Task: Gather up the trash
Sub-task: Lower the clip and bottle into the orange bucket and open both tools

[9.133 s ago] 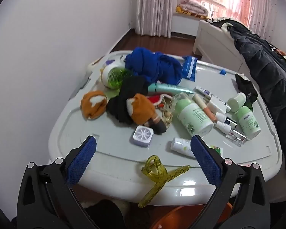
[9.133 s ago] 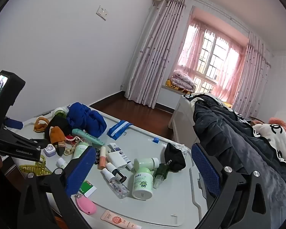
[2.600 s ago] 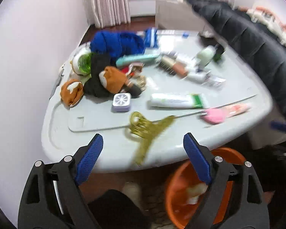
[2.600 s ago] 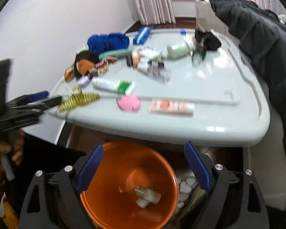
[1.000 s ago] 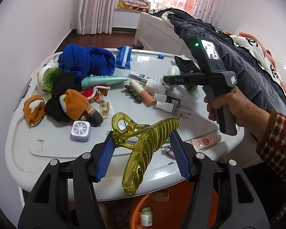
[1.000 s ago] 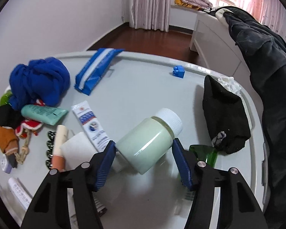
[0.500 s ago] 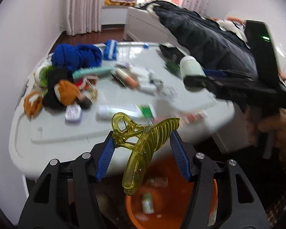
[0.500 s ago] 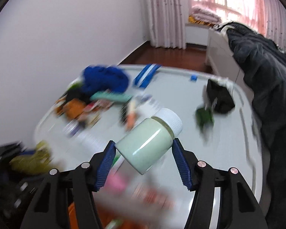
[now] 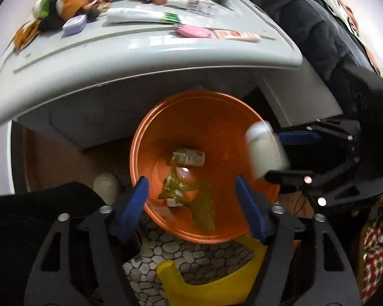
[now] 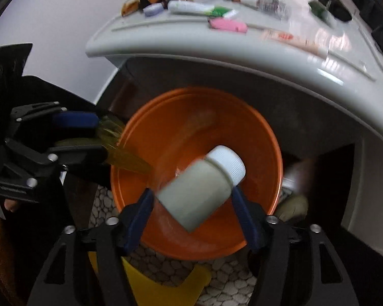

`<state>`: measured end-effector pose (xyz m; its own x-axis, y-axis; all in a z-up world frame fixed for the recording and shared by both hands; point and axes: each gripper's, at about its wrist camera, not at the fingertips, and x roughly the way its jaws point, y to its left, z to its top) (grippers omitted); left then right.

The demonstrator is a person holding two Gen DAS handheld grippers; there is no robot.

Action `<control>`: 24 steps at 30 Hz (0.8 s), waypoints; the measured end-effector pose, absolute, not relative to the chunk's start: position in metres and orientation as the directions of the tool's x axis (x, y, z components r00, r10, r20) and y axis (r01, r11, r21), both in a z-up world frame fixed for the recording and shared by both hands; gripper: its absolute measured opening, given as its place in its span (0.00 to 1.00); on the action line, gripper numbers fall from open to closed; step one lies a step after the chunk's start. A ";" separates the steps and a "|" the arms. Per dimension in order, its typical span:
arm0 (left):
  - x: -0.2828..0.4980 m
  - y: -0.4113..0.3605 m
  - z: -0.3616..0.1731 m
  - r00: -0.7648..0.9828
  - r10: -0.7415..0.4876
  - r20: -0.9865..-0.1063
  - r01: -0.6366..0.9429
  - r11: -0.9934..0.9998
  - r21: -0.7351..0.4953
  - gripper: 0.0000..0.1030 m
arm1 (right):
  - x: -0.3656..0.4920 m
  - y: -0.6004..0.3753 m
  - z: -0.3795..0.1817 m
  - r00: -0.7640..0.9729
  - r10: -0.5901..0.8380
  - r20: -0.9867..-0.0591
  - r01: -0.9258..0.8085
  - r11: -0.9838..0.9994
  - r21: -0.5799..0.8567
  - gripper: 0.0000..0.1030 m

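An orange bin (image 9: 166,117) stands on the floor under the white table's front edge; it also shows in the right wrist view (image 10: 191,107). My left gripper (image 9: 194,204) is open above the bin. The yellow hair claw (image 9: 191,199), blurred, is loose between its fingers and falling into the bin; it also shows in the right wrist view (image 10: 122,150). My right gripper (image 10: 194,199) is above the bin with the pale green bottle (image 10: 199,191) between its fingers, white cap up-right. The bottle (image 9: 263,150) is blurred in the left wrist view. A small bottle (image 9: 189,156) lies in the bin.
The white table (image 9: 140,56) carries a tube (image 9: 140,15), a pink case (image 9: 194,31), a pink sachet (image 9: 237,35), socks and small bottles. A yellow stool (image 9: 212,275) stands on the pebble mat below the bin. A dark coat (image 9: 306,20) lies right.
Both grippers have swung down from the table to over the orange bin. My left gripper has opened and let go of the yellow hair claw, which drops into the bin.
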<state>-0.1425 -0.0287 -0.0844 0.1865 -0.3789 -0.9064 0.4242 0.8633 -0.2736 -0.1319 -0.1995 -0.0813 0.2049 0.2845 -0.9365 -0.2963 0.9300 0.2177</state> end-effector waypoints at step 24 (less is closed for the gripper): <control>0.102 0.030 -0.041 0.534 -0.067 -0.843 0.086 0.996 -0.025 0.82 | -0.043 -0.218 0.012 0.565 0.308 -0.766 -0.242 0.949 0.203 0.89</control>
